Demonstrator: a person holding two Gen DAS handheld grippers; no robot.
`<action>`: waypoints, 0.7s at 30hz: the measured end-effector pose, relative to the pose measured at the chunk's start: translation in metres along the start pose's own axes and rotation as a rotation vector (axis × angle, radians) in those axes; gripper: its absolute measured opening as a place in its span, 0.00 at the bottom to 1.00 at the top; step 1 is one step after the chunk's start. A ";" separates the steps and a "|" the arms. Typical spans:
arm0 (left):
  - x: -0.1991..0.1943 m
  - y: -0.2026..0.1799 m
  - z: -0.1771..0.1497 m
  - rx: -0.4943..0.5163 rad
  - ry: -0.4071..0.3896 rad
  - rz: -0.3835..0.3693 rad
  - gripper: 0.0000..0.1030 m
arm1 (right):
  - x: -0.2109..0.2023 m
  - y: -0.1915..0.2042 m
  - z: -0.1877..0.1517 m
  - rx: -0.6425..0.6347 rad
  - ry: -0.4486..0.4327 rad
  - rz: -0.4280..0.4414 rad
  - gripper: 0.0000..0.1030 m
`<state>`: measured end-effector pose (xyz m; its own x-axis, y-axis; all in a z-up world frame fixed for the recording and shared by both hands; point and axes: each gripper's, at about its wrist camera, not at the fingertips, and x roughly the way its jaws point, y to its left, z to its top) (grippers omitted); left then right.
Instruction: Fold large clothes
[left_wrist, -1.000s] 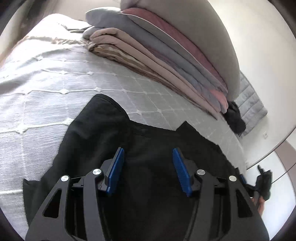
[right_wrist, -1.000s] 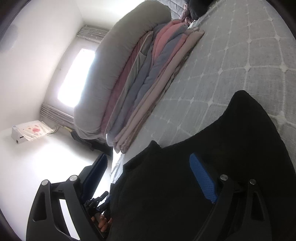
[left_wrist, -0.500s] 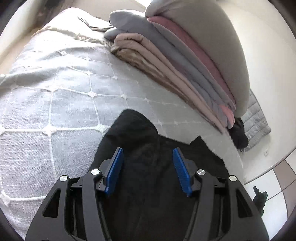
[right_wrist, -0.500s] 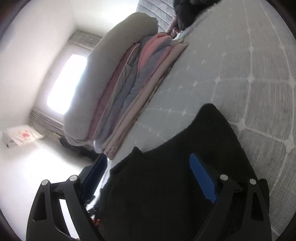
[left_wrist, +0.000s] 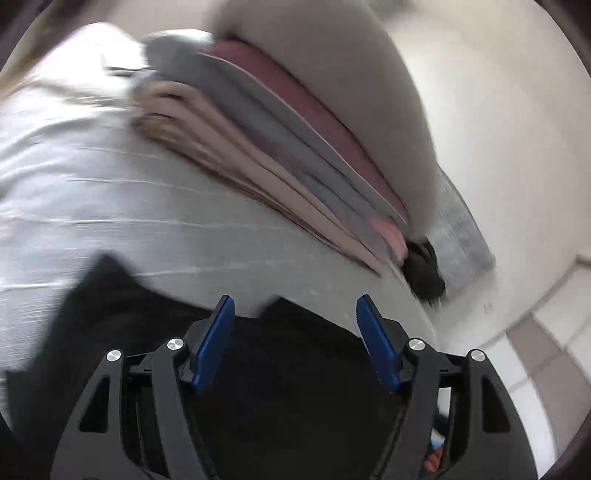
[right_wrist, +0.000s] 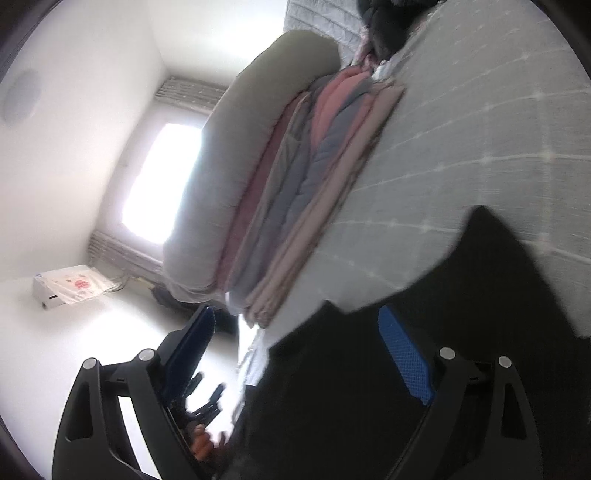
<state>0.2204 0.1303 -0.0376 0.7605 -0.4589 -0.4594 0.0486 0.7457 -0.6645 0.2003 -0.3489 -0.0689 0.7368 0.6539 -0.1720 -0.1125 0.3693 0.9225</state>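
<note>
Black gripper frames (left_wrist: 295, 354), blue ribbed pads (right_wrist: 406, 358), silver screws.

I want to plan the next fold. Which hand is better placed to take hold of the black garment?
Probably the left. The left tongs are opening directly over the black garment; the right tongs straddle its edge, one finger off the bed.

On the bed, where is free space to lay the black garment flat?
Free: the grey bedspread between the black garment and the folded stack, widening leftward. Crowded: the stack's side and the far corner with a dark heap.
</note>
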 end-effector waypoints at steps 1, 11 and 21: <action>0.020 -0.011 -0.006 0.034 0.024 -0.008 0.63 | 0.009 0.006 0.001 -0.024 0.016 0.000 0.85; 0.083 0.030 -0.019 0.078 0.024 0.151 0.63 | 0.029 -0.039 0.014 -0.054 0.109 -0.211 0.85; 0.027 0.075 0.011 -0.023 -0.083 0.254 0.63 | -0.034 -0.061 0.023 0.102 -0.067 -0.253 0.85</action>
<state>0.2515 0.1794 -0.0936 0.7967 -0.2167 -0.5642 -0.1646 0.8205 -0.5475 0.1972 -0.4088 -0.1113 0.7758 0.5028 -0.3813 0.1463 0.4445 0.8837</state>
